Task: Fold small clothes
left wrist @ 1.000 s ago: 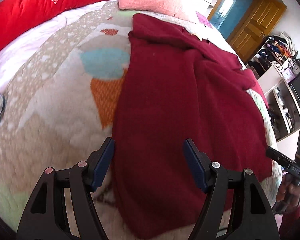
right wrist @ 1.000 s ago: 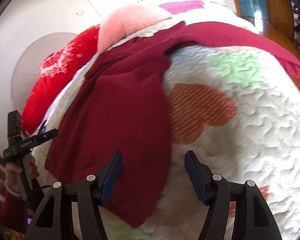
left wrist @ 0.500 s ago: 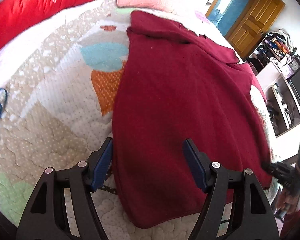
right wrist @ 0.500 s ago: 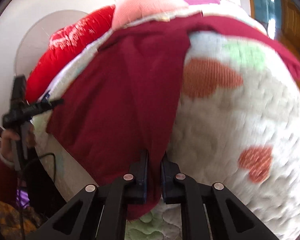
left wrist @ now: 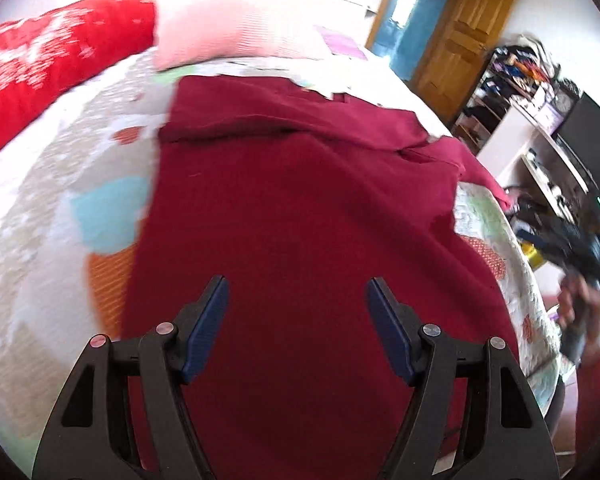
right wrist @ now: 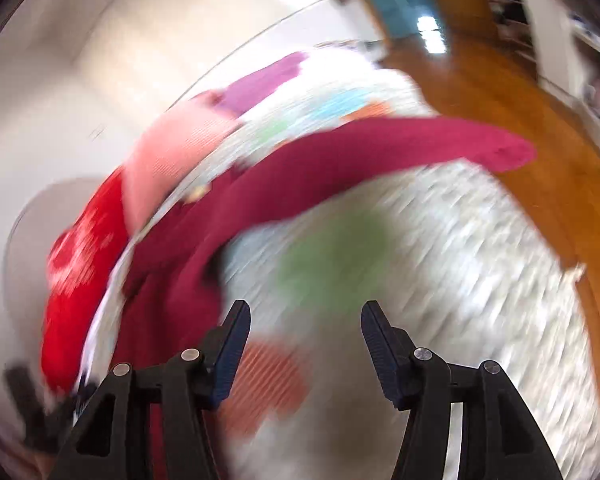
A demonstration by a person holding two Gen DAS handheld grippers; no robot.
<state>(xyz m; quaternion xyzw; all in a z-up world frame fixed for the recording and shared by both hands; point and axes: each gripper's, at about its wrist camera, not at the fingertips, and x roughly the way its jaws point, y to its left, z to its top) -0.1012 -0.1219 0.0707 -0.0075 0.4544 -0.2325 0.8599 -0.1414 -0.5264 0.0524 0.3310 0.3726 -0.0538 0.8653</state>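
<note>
Left wrist view: the left gripper hangs over a dark red garment spread on the bed, its jaws spread wide with only cloth below them, not touching it. The garment lies along the middle of the quilt, its far end folded over near the pink pillow at the head of the bed, beside a red blanket. Toward the right edge of the bed a hand holds the right gripper, blurred. A wooden door and shelves stand beyond the bed.

Right wrist view, heavily blurred: the right gripper's jaws have just been opening and stand apart with nothing between them, over bare quilt. The garment lies just left of them, and one sleeve stretches across the quilt, its cuff reaching past the bed's far edge above the wooden floor.
</note>
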